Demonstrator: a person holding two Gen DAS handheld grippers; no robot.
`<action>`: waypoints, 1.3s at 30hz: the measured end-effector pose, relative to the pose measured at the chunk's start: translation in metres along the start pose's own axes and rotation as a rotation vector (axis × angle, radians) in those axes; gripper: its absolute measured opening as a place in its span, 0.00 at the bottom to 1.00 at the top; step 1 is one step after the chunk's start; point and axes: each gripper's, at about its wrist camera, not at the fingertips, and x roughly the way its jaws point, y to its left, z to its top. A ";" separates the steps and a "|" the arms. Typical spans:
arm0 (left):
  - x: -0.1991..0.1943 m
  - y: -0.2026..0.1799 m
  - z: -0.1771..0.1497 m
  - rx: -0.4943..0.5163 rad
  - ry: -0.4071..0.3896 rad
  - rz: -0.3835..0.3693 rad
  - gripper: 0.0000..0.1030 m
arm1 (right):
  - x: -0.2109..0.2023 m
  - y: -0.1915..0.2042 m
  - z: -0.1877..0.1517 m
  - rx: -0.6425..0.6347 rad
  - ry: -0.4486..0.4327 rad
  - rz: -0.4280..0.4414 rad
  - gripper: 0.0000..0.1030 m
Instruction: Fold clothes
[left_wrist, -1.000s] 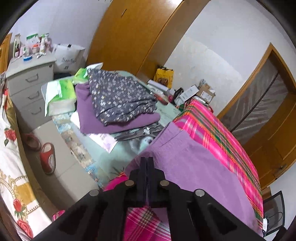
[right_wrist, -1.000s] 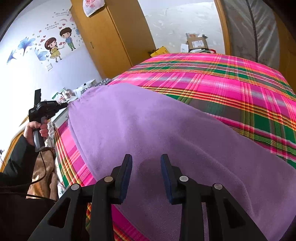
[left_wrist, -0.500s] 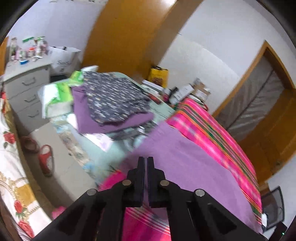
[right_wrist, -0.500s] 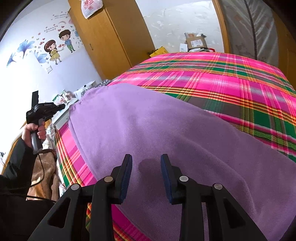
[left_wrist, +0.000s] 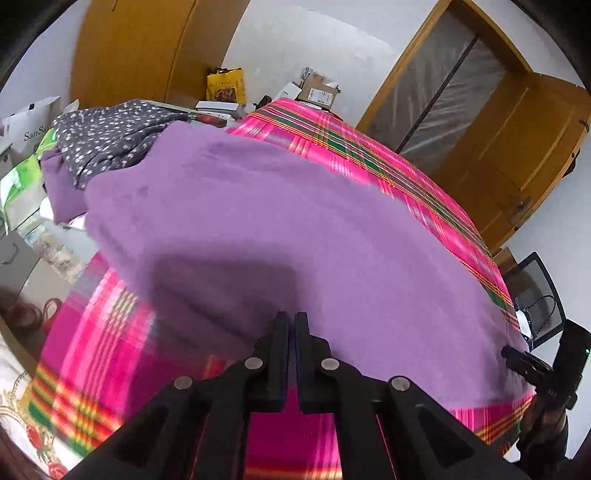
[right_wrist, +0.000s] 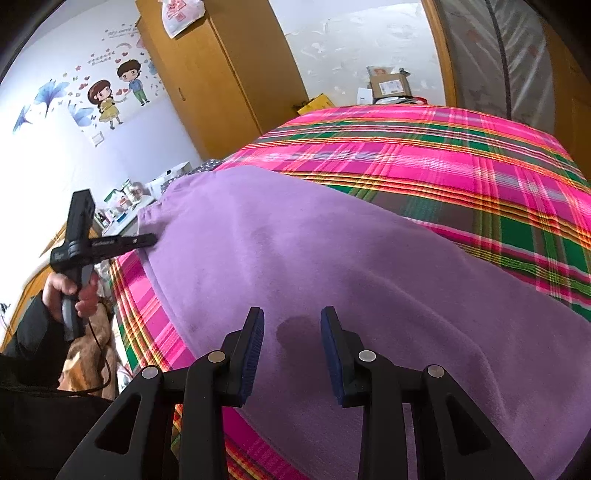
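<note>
1. Left gripper (left_wrist: 290, 321) hangs over the near edge of the purple garment (left_wrist: 295, 229); its jaws are pressed together with nothing visible between them.
2. Right gripper (right_wrist: 291, 325) stands part-way open above the same cloth, its blue pads (right_wrist: 255, 347) apart with no fabric between them; whether the tips brush the surface cannot be told.
3. Spread flat, the garment lies on the plaid bedspread (right_wrist: 461, 162), its far end near the pile of other clothes (left_wrist: 110, 144).
4. Judging by this, the fold is not begun: both grippers are placing themselves for a pick.
5. Next, each needs to pinch an edge or corner cleanly, taking the garment without the bedspread.
</note>
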 end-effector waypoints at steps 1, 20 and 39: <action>-0.003 0.001 -0.002 0.000 0.002 0.007 0.02 | 0.001 -0.001 0.000 0.002 0.001 0.001 0.32; -0.015 0.018 -0.007 -0.198 -0.047 0.085 0.07 | 0.003 -0.004 0.000 -0.002 0.002 0.025 0.32; -0.013 0.042 0.000 -0.432 -0.115 0.043 0.25 | 0.004 0.002 0.000 -0.018 0.000 0.037 0.32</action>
